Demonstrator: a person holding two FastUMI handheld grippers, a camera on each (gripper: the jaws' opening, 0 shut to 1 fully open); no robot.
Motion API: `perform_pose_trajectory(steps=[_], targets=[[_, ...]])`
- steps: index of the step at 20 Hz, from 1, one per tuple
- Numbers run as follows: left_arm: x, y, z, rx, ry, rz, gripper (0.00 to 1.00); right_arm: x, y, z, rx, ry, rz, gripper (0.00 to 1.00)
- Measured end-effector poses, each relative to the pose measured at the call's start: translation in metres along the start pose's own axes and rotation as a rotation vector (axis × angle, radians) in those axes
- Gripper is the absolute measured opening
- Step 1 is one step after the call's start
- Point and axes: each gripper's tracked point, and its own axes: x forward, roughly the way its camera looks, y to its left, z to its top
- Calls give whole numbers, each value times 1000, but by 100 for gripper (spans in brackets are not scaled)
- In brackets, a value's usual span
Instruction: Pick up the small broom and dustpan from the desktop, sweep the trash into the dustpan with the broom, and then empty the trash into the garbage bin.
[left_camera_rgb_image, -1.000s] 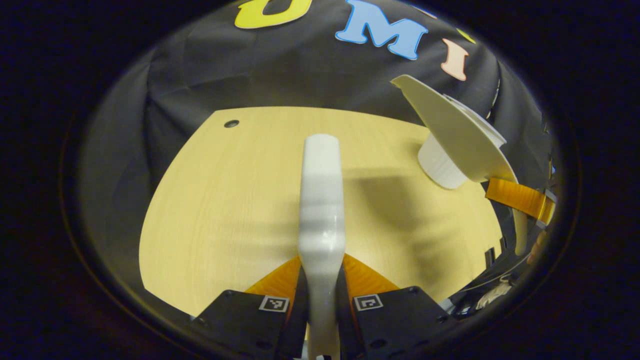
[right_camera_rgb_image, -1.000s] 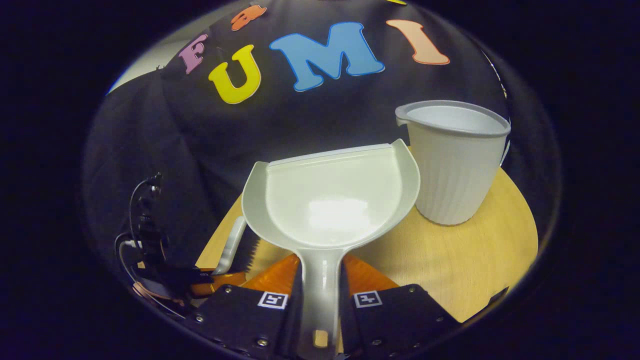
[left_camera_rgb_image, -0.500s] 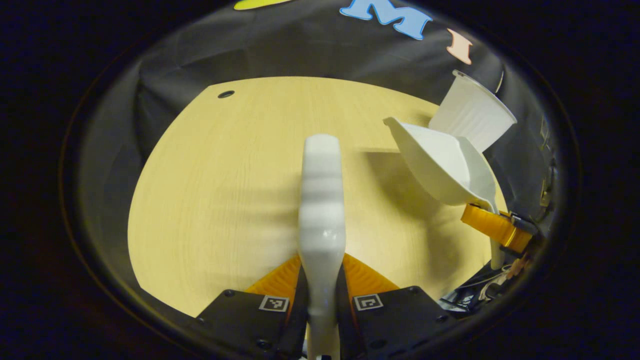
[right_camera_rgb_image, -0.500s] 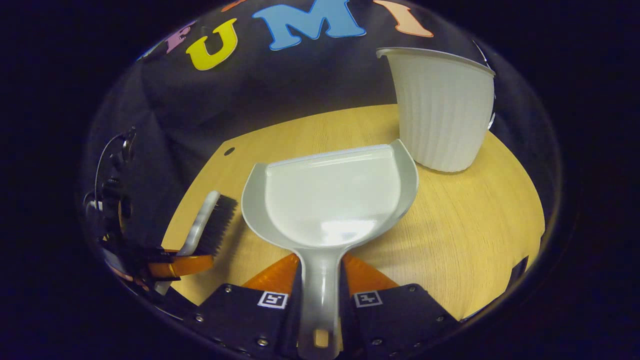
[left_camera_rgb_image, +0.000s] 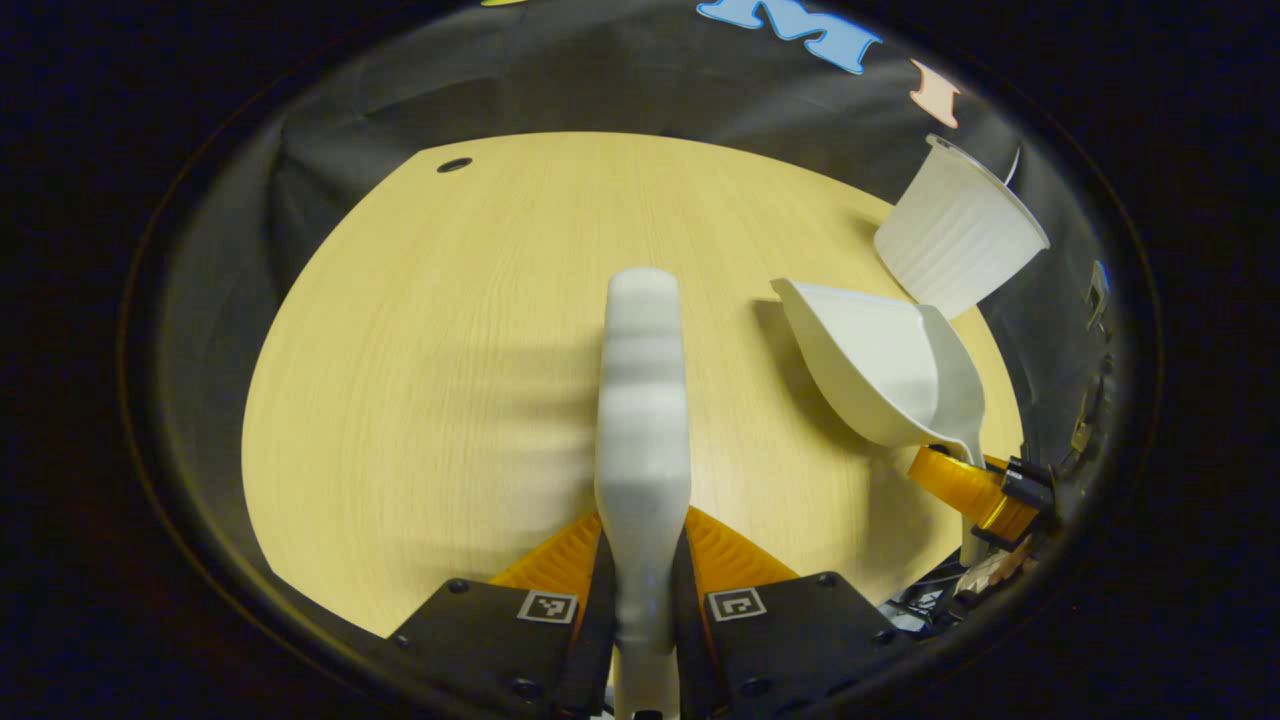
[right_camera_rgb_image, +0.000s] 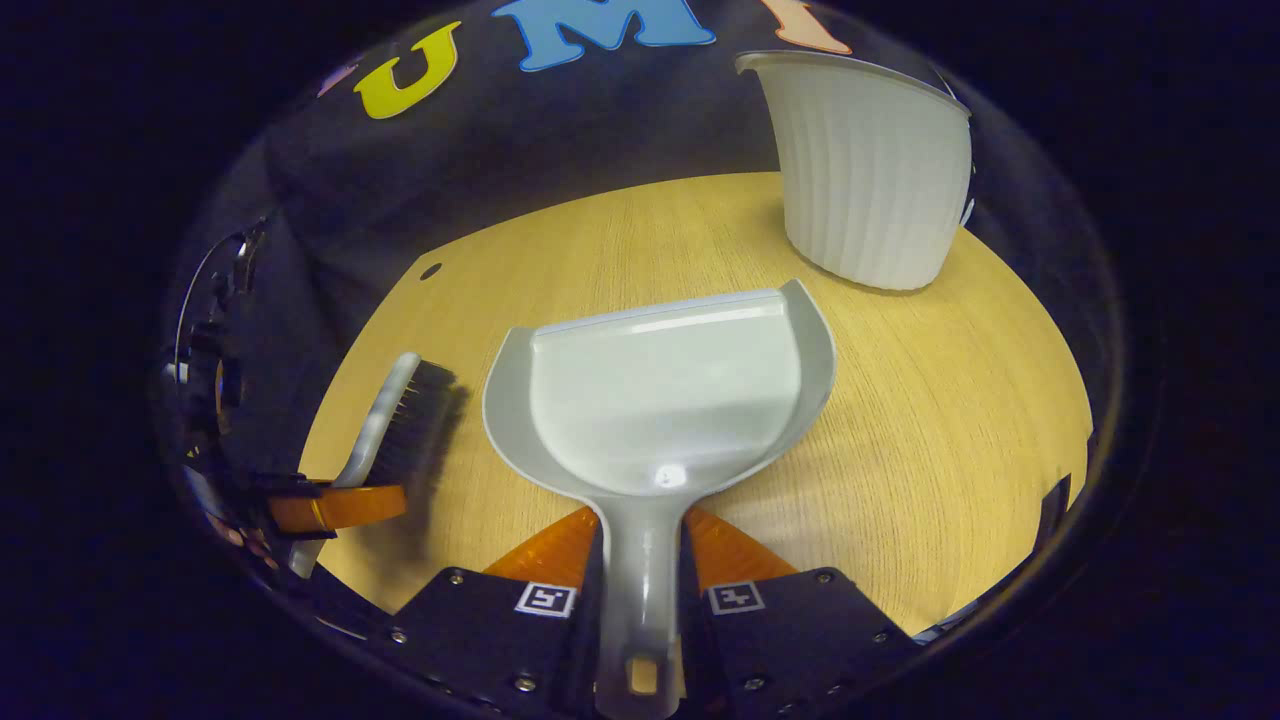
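My left gripper (left_camera_rgb_image: 645, 545) is shut on the small white broom (left_camera_rgb_image: 643, 400), whose back runs straight ahead over the wooden desktop (left_camera_rgb_image: 430, 350). In the right gripper view the broom (right_camera_rgb_image: 395, 425) shows its black bristles pointing down at the desk, held by the left gripper (right_camera_rgb_image: 335, 507). My right gripper (right_camera_rgb_image: 640, 545) is shut on the handle of the white dustpan (right_camera_rgb_image: 660, 400), which hangs low over the desk and looks bare inside. The same dustpan (left_camera_rgb_image: 885, 365) shows at the right of the left gripper view, on the right gripper (left_camera_rgb_image: 970, 490). The ribbed white garbage bin (right_camera_rgb_image: 865, 175) stands upright beyond the pan.
A small dark hole (left_camera_rgb_image: 454, 165) marks the far left corner of the desktop. The bin (left_camera_rgb_image: 955, 240) stands near the desk's far right edge. The booth's black cloth hangs behind the desk. Cables and a hand show by the left gripper (right_camera_rgb_image: 215, 350).
The dustpan has come down from beside the bin's rim and back toward the near desk, now low and level. The broom has lowered with it. Both grips are unchanged.
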Motion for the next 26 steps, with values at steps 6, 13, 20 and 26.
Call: perform_pose_trajectory(steps=[6, 13, 20, 26], targets=[[5, -1, 8, 18, 14, 14, 34, -1, -5, -4, -6, 32, -16, 34], [4, -6, 7, 29, 1, 47, 40, -4, -1, -3, -10, 43, 17, 37], [-8, 6, 18, 1, -76, 82, 71, -23, -7, 1, -40, 58, 51, 57], [-53, -2, 57, 33, -314, 128, 96, -71, -22, 40, -150, -94, 55, 91]])
